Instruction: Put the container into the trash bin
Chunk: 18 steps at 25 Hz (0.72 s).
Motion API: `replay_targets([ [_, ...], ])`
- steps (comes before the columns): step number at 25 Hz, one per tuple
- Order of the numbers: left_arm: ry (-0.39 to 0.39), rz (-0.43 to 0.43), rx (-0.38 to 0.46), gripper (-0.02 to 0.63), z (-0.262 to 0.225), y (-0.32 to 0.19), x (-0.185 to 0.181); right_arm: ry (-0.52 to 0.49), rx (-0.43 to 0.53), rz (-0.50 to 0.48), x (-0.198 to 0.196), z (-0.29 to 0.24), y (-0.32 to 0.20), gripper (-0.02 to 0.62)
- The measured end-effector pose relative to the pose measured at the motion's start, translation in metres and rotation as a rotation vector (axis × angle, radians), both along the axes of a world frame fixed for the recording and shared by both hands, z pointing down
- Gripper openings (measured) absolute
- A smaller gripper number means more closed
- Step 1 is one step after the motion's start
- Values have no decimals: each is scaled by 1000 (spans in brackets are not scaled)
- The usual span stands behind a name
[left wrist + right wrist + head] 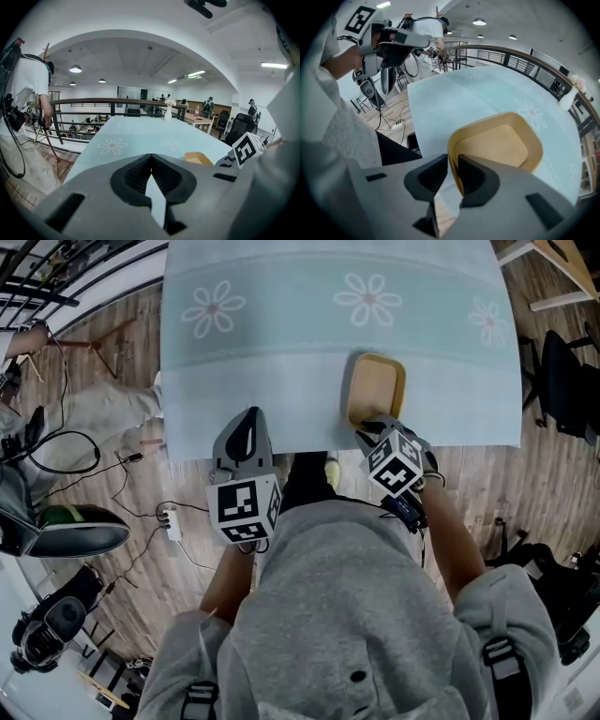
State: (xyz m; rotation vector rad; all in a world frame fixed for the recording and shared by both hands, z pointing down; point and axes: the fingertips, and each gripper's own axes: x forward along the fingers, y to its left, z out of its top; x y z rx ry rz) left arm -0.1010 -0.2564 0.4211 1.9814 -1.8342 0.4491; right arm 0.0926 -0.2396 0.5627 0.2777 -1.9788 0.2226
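Right gripper (450, 173) has its jaws nearly together, pinching the near rim of the shallow tan rounded-square container (501, 140), which sits on the pale blue flower-patterned table (281, 352) just inside its near edge. Left gripper (151, 176) hangs beside it over that edge, jaws meeting at the tips and holding nothing.

We read this as an open-plan office on a mezzanine. Ahead of the left gripper (151, 157), past the cloth-covered table (140, 136), a black railing (93, 101) edges a drop to a lower level. Ahead to its right are a wooden desk (199, 121), black office chairs (239, 127) and standing people (207, 105). Ceiling lamps (75, 69) hang above. Down beside the gripper, the wood floor (112, 362) carries cables (97, 457) and a power strip (172, 521).
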Motion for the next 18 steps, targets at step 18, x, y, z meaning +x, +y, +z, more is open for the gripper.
replay_targets([
  [18,1,-11,25,20,-6,14,7,-10,-70,131,2,-10,-6,46],
])
